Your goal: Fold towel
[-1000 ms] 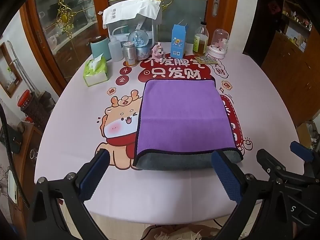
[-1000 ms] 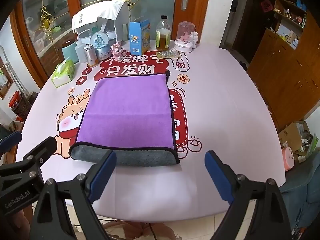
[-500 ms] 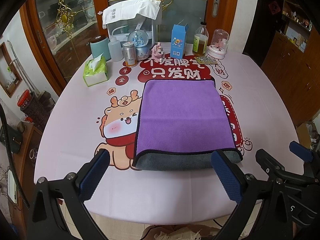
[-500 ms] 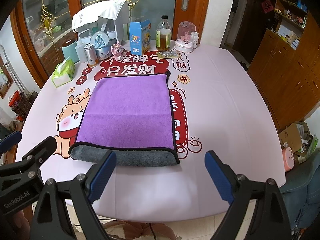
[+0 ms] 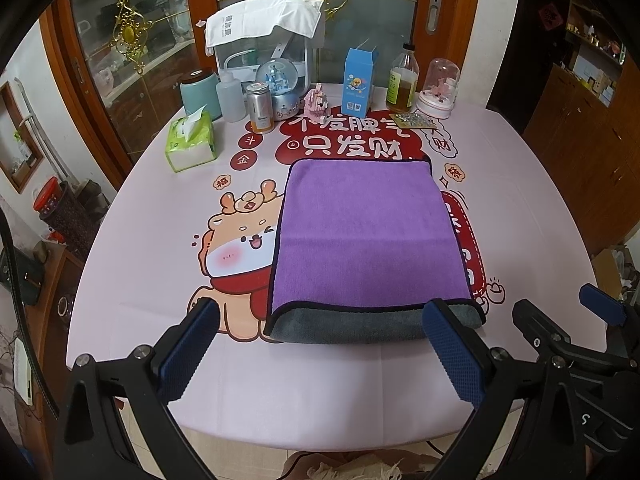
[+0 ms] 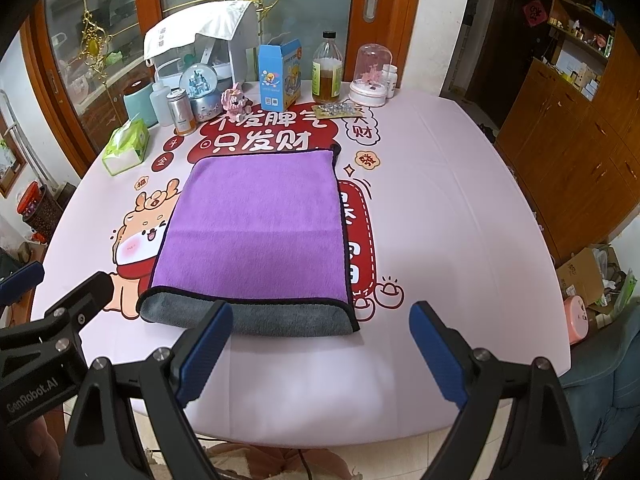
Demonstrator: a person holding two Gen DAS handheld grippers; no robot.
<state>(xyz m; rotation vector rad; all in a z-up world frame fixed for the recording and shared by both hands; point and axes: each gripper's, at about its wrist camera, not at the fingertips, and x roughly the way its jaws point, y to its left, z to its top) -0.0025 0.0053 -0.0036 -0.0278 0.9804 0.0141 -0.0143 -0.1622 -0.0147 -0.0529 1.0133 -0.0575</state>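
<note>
A purple towel (image 5: 368, 232) with a grey underside and black trim lies folded flat on the pink printed table (image 5: 168, 216), its grey fold edge nearest me. It also shows in the right wrist view (image 6: 256, 224). My left gripper (image 5: 320, 348) is open and empty, held above the table's near edge just in front of the towel. My right gripper (image 6: 320, 348) is open and empty, to the right of the left one, also in front of the towel's near edge. Each gripper shows at the edge of the other's view.
At the table's far side stand a green tissue pack (image 5: 190, 142), a teal canister (image 5: 200, 94), bottles, a snow globe (image 5: 280, 84), a blue carton (image 5: 360, 82), an oil bottle (image 5: 402, 80) and a glass dome (image 5: 438, 88). Wooden cabinets (image 6: 580, 120) stand at right.
</note>
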